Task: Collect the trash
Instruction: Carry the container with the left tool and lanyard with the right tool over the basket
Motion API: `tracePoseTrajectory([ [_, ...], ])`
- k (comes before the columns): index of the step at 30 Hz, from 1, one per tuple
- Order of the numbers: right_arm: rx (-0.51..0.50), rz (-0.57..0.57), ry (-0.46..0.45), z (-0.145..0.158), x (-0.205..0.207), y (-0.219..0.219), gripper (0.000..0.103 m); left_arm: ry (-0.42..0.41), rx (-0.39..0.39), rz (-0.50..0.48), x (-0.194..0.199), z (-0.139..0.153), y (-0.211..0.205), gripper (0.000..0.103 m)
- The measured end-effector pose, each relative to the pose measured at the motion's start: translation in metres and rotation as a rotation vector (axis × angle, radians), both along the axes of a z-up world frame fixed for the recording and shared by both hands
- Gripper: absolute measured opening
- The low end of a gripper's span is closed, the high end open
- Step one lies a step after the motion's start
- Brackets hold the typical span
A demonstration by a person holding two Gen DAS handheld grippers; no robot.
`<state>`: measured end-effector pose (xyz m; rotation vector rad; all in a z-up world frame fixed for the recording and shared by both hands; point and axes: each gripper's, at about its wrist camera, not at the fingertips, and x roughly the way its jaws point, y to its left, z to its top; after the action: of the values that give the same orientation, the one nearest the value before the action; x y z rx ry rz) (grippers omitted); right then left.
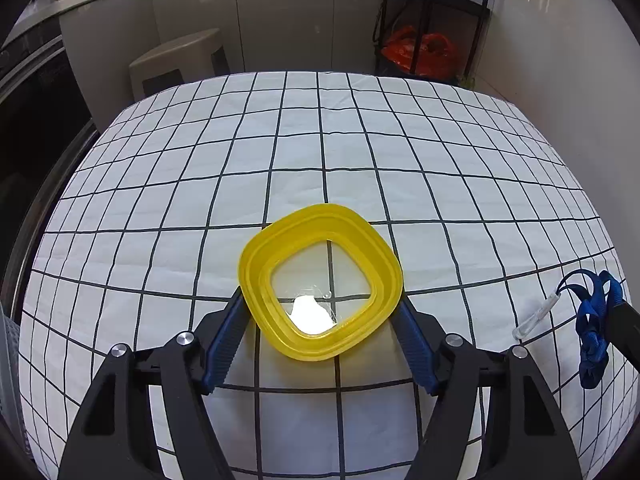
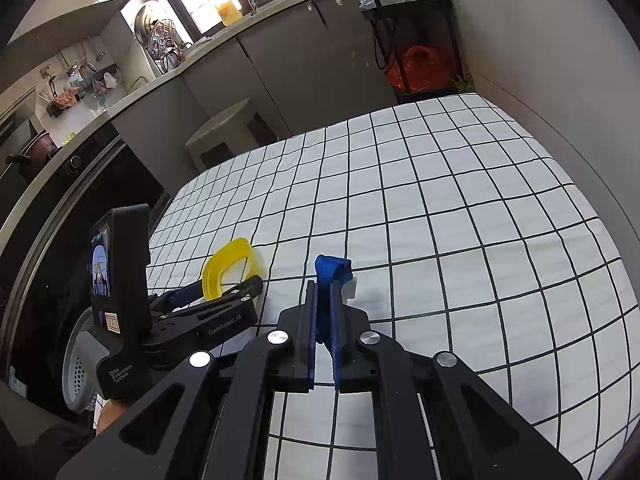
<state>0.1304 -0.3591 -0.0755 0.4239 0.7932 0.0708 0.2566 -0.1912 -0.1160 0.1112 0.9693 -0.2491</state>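
So the trick here, I reckon, is squeezing the yellow lid (image 1: pixel 320 280) evenly on both side edges so it doesn't pop out, since it sits flat on the checked tablecloth (image 1: pixel 400 152). Left gripper (image 1: pixel 322 312) is spread wide, pads right at the lid's rim. Right gripper (image 2: pixel 324 304) is pinched together on a blue strap (image 2: pixel 332 266).

Black gripper (image 1: pixel 322 304) arms, blue ribbed pads, silver screws.

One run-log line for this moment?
left tool: astride yellow ring, grip unclear | right tool: shut on blue strap | checked tablecloth
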Motion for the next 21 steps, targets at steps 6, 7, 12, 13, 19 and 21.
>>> tracePoseTrajectory([
  [6,-0.007,0.012,-0.009,0.004,-0.002,0.003,0.006,-0.025,-0.004,-0.006,-0.016,0.011,0.009,0.068],
  [7,-0.009,0.013,-0.011,0.005,-0.002,0.004,0.006,-0.032,0.0,-0.006,-0.021,0.014,0.013,0.068],
  [12,-0.004,0.029,-0.025,0.013,-0.007,0.011,0.006,-0.079,0.042,-0.008,-0.049,0.03,0.035,0.068],
  [13,-0.005,0.033,-0.027,0.015,-0.008,0.014,0.006,-0.086,0.039,-0.009,-0.055,0.033,0.04,0.068],
  [19,-0.031,0.06,-0.057,0.032,-0.019,0.036,0.006,-0.121,0.007,-0.011,-0.086,0.058,0.073,0.068],
  [21,-0.032,0.071,-0.07,0.038,-0.024,0.045,0.006,-0.142,0.003,-0.006,-0.098,0.067,0.086,0.068],
])
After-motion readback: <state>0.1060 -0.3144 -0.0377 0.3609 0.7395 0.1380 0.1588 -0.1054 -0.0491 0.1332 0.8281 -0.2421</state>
